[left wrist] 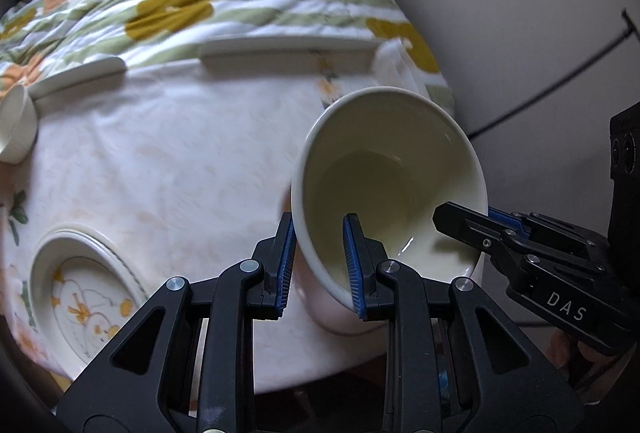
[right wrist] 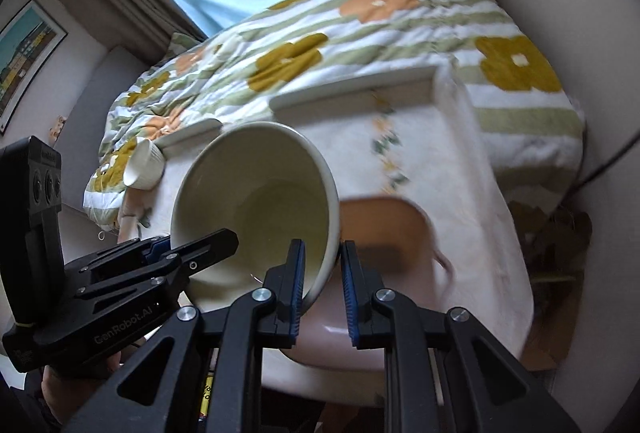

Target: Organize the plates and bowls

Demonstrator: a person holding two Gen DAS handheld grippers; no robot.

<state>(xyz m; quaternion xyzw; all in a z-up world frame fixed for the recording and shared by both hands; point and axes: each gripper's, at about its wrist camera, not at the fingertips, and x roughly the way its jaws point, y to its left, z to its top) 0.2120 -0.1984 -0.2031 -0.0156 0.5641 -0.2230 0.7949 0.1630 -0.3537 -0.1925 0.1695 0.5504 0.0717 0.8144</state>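
Note:
A large cream bowl (left wrist: pixel 384 177) is tilted and lifted over a pink bowl (left wrist: pixel 344 317) at the table's near edge. My left gripper (left wrist: pixel 318 265) is shut on the cream bowl's left rim. My right gripper (right wrist: pixel 322 285) is shut on the same bowl's (right wrist: pixel 256 193) right rim, and it shows in the left wrist view (left wrist: pixel 484 229) too. The pink bowl (right wrist: pixel 392 233) sits under and behind the cream one. A flowered dish (left wrist: pixel 84 297) lies at the near left. A small white ribbed cup (left wrist: pixel 16 129) lies on its side far left.
Two white rectangular plates (left wrist: pixel 288 51) (left wrist: pixel 80 75) lie along the table's (left wrist: pixel 180 161) far edge. A flowered quilt (left wrist: pixel 200 1) on a bed lies beyond. A white wall (left wrist: pixel 520 13) and a dark cable (left wrist: pixel 560 73) are to the right.

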